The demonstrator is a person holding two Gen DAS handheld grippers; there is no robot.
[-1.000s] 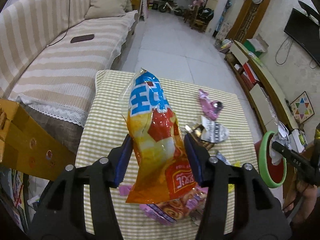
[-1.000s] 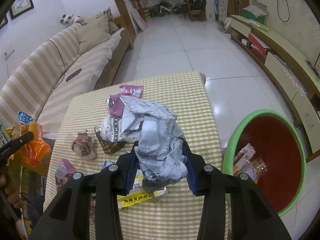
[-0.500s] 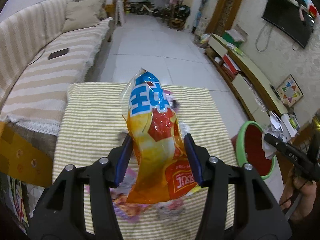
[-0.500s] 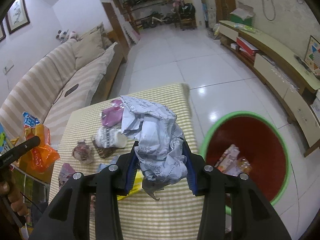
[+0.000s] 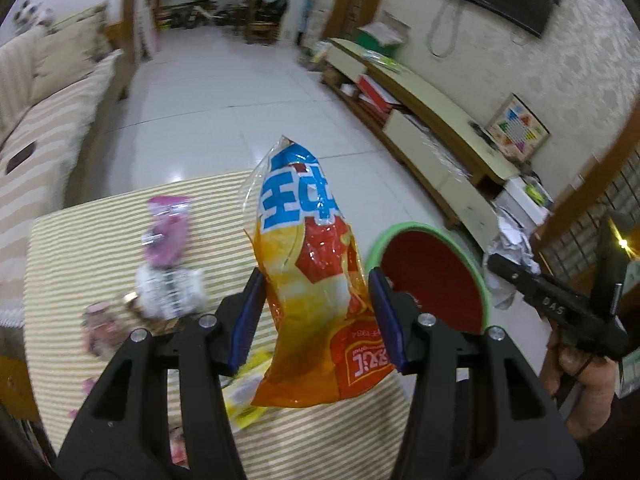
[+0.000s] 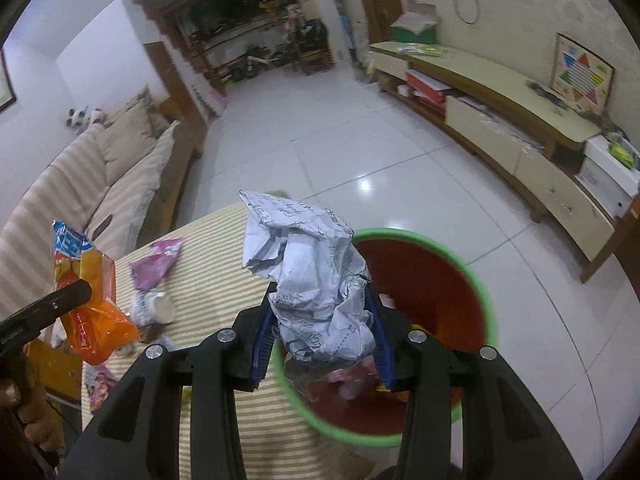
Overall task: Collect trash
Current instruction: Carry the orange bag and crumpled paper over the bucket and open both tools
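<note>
My left gripper [image 5: 316, 320] is shut on an orange and blue snack bag [image 5: 316, 272] and holds it above the striped table [image 5: 88, 224], left of the green-rimmed red bin [image 5: 436, 276]. My right gripper [image 6: 322, 334] is shut on a crumpled white paper wad [image 6: 316, 280] and holds it over the near left rim of the bin [image 6: 432, 288]. The bin holds some wrappers. The snack bag also shows at the left of the right wrist view [image 6: 88, 292].
Loose trash lies on the table: a pink wrapper [image 5: 166, 224], a white printed wrapper [image 5: 168, 292], a crumpled brown one [image 5: 100, 328] and a yellow one [image 5: 244, 396]. A striped sofa [image 5: 36, 136] stands left, a low TV cabinet [image 5: 432, 128] right.
Both grippers have swung right toward the bin, each still holding its trash. The paper wad has moved from over the table to over the bin's rim.
</note>
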